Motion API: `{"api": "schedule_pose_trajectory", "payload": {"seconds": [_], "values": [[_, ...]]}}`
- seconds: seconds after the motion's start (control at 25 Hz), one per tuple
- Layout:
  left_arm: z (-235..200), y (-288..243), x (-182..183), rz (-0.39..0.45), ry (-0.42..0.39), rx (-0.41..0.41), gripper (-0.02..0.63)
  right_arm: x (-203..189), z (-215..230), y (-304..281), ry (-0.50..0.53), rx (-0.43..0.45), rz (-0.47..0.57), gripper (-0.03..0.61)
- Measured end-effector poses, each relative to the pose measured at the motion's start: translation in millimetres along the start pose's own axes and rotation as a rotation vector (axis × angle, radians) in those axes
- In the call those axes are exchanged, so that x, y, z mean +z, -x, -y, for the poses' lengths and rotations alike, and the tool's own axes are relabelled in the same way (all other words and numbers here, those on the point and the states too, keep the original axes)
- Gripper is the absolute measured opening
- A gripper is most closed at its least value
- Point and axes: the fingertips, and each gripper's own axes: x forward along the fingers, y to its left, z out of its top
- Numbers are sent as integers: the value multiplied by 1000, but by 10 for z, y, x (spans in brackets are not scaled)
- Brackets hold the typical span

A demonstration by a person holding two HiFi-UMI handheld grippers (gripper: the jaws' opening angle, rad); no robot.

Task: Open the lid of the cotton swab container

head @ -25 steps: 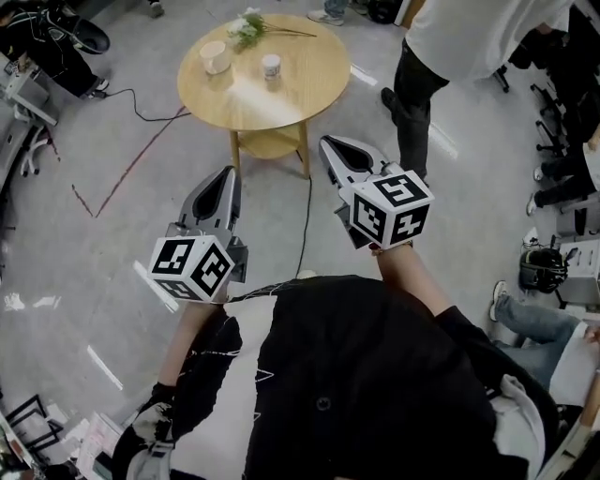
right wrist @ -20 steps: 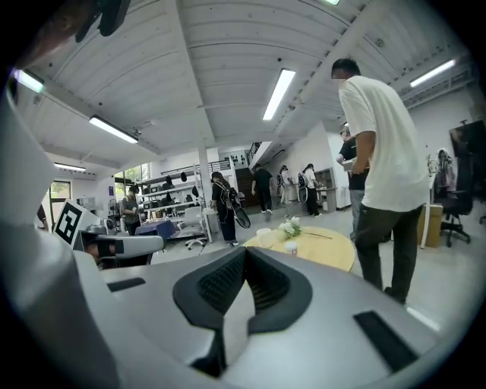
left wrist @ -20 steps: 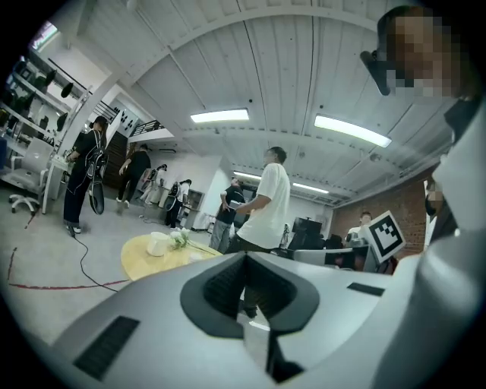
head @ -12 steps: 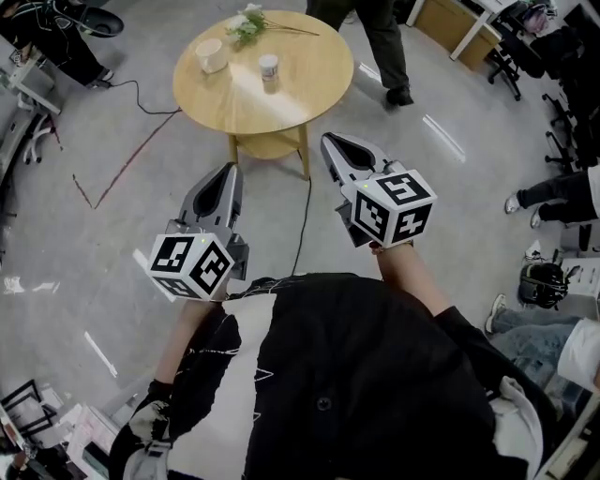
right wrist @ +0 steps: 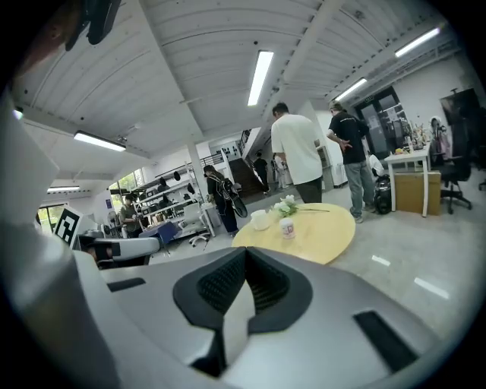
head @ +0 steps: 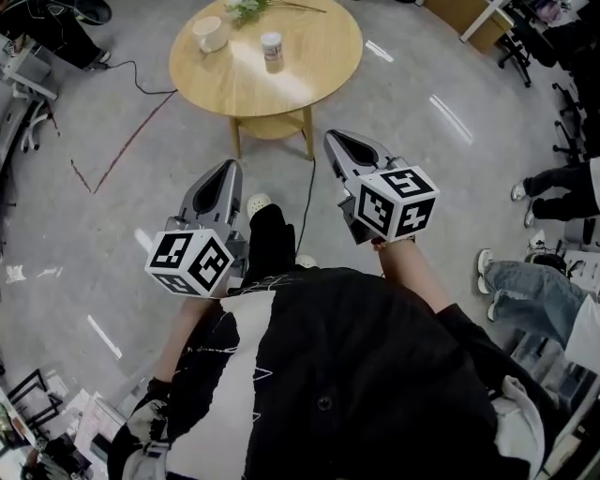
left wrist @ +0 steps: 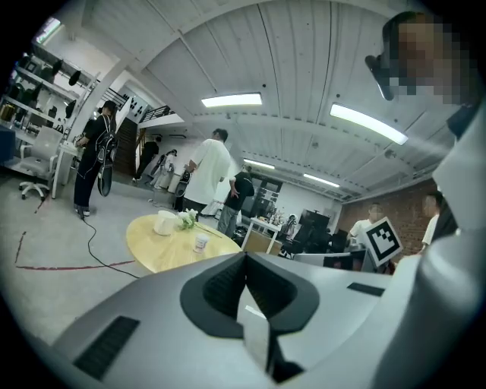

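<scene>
Head view, looking steeply down. The left gripper [head: 227, 169] and right gripper [head: 337, 141] are held side by side in the air over a grey floor [head: 112, 244], both pointing toward 12 o'clock. Each carries a marker cube, the left cube [head: 190, 263] at 7 o'clock of centre and the right cube [head: 395, 202] at 3 o'clock. The left gripper view shows the left gripper [left wrist: 244, 257] with its fingers pressed together and nothing between them. The right gripper view shows the same for the right gripper [right wrist: 244, 254]: fingers pressed together, empty.

The cotton swab container [head: 271, 44], a small white cylinder, stands upright near the middle of a round wooden table [head: 309, 75] at 12 o'clock, well apart from both grippers. Its lid is too small to read. A white cup [head: 208, 33] sits at 10 o'clock of the container, and a sprig of flowers [head: 246, 8] lies at 11 o'clock, at the far rim.

A black cable [head: 306, 202] runs across the floor from under the table toward 6 o'clock, between the grippers. The person's shoe [head: 258, 202] shows just right of the left gripper.
</scene>
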Motion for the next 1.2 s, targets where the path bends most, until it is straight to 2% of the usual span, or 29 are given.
{"api": "schedule_pose_trajectory", "payload": {"seconds": [0.16,0.36,0.84,1.2], "values": [[-155,-195,77,9,4,-13,9,74,82,-130,2,-23,8,5],[-226,-488,353,28,-2,-54,9,305,174,-274,6,-49,29,5],[-607,-1274,955,14,-18,-151,9,897,432,-918,-13,-118,73,5],[-1018,-1862,1361,-9,-39,-235,9,1231,627,-1436,-42,-202,111,5]]}}
